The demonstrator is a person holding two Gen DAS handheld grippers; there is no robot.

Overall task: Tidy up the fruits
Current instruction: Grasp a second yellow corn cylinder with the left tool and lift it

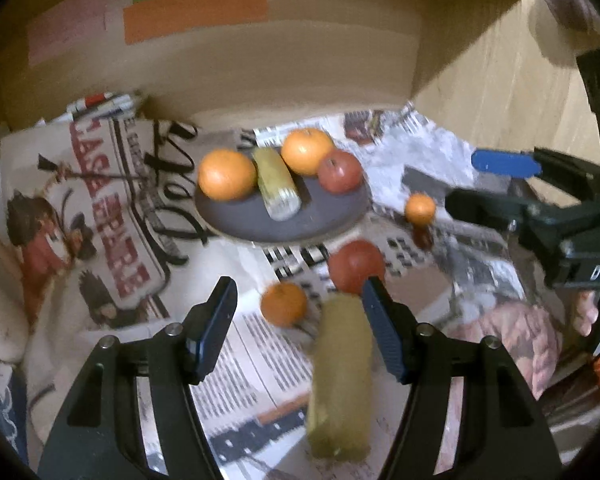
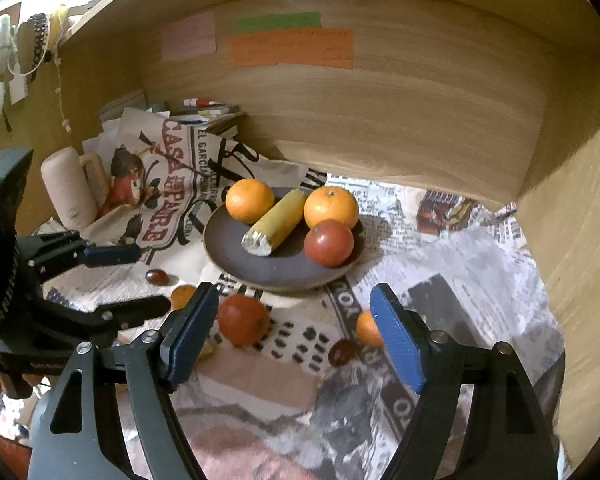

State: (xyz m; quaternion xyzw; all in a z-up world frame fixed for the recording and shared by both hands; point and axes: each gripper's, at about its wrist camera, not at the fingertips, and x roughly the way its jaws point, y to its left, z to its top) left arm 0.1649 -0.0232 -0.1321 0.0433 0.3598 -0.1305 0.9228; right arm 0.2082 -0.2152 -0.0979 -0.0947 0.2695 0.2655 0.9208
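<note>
A dark plate (image 2: 260, 270) holds two oranges (image 2: 250, 200) (image 2: 331, 206), a yellow banana piece (image 2: 276, 222) and a red apple (image 2: 328, 242). In front of it on the newspaper lie a red fruit (image 2: 242, 320), a small orange (image 2: 366, 328) and a dark grape (image 2: 342, 352), all between the open fingers of my right gripper (image 2: 296, 312). My left gripper (image 1: 300, 300) is open above another small orange (image 1: 284, 304). A blurred yellow piece (image 1: 342, 376) lies by its right finger, and no pad presses on it. The right gripper (image 1: 460, 182) shows at the right edge.
Newspaper (image 2: 460, 280) covers the shelf floor. A wooden back wall (image 2: 380, 120) with sticky notes and a wooden side wall (image 2: 580, 240) close it in. A cream mug (image 2: 66, 192), a printed bag (image 2: 168, 184) and stacked books stand at the back left. Another grape (image 2: 157, 277) lies left.
</note>
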